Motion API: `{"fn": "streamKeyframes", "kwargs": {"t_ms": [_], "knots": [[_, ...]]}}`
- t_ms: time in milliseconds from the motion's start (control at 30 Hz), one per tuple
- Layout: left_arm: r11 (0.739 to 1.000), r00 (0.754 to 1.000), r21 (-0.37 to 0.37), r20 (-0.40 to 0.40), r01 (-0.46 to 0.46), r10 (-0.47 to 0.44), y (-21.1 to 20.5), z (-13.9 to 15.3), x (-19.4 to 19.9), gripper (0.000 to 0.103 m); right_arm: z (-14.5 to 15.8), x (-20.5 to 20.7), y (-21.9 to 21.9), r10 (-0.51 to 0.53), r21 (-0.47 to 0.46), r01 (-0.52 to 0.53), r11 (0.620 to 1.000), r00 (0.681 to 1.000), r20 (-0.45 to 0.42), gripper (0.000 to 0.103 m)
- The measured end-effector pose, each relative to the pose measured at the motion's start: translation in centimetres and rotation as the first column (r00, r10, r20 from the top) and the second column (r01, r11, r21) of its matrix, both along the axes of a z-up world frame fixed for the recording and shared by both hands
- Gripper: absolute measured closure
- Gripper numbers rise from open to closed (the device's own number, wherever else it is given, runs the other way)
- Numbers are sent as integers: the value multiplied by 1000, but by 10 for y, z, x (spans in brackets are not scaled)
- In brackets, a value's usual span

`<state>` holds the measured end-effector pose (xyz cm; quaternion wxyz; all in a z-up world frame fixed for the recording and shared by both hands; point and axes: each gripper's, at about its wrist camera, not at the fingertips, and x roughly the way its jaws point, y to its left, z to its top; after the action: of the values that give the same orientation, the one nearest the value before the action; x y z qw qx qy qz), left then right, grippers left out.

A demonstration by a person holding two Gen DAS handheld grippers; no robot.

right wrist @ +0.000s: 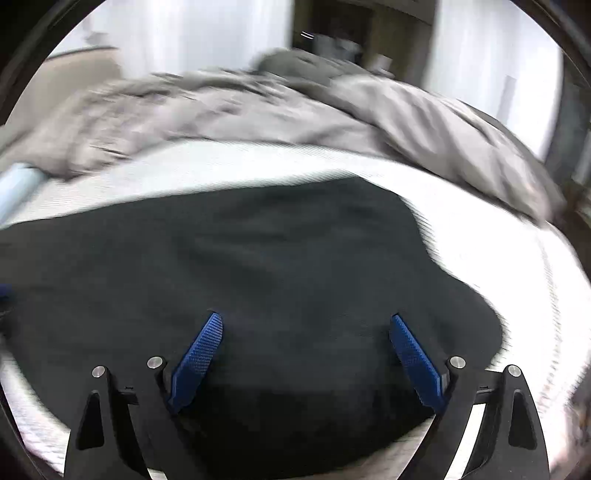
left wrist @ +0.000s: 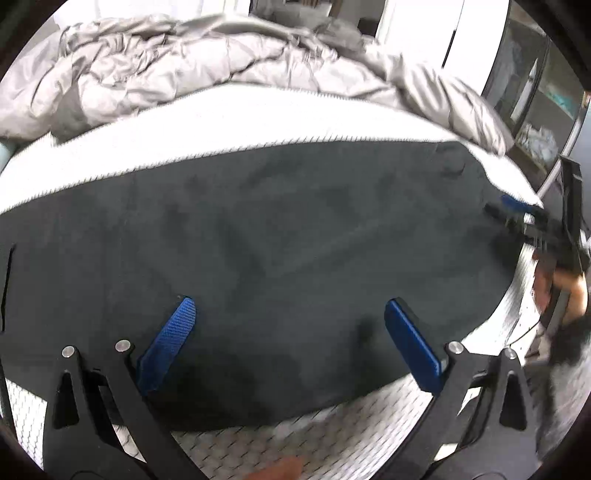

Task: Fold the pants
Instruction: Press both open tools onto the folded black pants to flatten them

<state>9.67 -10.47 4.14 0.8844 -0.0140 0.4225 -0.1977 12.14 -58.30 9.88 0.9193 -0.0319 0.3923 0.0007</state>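
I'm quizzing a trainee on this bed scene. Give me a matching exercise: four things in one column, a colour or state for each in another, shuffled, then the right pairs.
Things:
1. pants
2. duvet
3. mattress
4. left tool

States:
A. white, bare strip
B. dark, spread flat
C. open, nothing between its fingers
D. grey, crumpled at the far side

Pairs: 1-B, 2-D, 3-A, 4-C

A bed with a white quilted mattress (left wrist: 258, 122) fills most of the room. A grey crumpled duvet (left wrist: 192, 62) is pushed to its far side. Behind it hang bright white curtains (right wrist: 184, 33), and soft daylight comes through them. Between the curtains there is a dark doorway or opening (right wrist: 354, 40). At the right stands a dark glass-front cabinet (left wrist: 535, 88).
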Motion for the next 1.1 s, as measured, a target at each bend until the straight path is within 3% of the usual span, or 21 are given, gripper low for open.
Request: {"fn": "streamKeyframes", "kwargs": {"t_ms": [133, 233, 267, 367, 433, 500, 600, 667, 767, 867, 933, 967, 1000, 1100], "knots": [[993, 997, 97, -9, 71, -71, -42, -1, 25, 1, 0, 18, 73, 227, 115, -221, 969, 973, -44, 9], [985, 996, 172, -84, 4, 10, -36, -19, 42, 1, -19, 43, 109, 321, 113, -308, 945, 938, -127, 9], [989, 993, 144, -115, -24, 41, -21, -23, 45, 1, -30, 50, 112, 316, 53, -311, 949, 932, -175, 9], [992, 988, 89, -119, -86, 97, 15, -19, 40, 1, -32, 50, 90, 182, -157, -206, 966, 971, -155, 8], [974, 977, 156, -107, -165, 182, 37, -19, 36, 1, -33, 47, 49, -23, -319, -14, 948, 993, -113, 5], [949, 964, 218, -85, -228, 251, 56, -22, 32, 1, -33, 44, 8, -156, -316, 114, 942, 981, -112, 5], [949, 962, 177, -39, -260, 271, 61, -7, 21, 1, -24, 33, -15, -211, -196, 189, 962, 972, -99, 5], [977, 984, 115, 2, -177, 178, 45, 9, 9, 1, -10, 21, 1, -143, -149, 134, 980, 988, -52, 6], [997, 999, 82, 33, -13, 10, 4, 13, -7, 1, 9, 6, 52, 53, -89, -52, 995, 999, 5, 6], [985, 987, 97, -82, 144, -136, -40, -15, -2, 1, 6, 2, 105, 269, 66, -266, 962, 963, -36, 6], [971, 985, 174, -80, 165, -153, -49, -27, 0, 0, -10, 8, 131, 370, 121, -357, 926, 922, -111, 6], [967, 984, 184, -70, 175, -164, -46, -27, -3, 0, -22, 8, 144, 404, 82, -396, 915, 901, -158, 6], [969, 984, 173, -77, 174, -163, -38, -26, -3, 0, -33, 7, 148, 409, 4, -415, 910, 894, -181, 6], [986, 992, 131, -91, 99, -88, 0, -24, -3, 0, -29, 10, 101, 385, 71, -379, 923, 908, -162, 6]]}}
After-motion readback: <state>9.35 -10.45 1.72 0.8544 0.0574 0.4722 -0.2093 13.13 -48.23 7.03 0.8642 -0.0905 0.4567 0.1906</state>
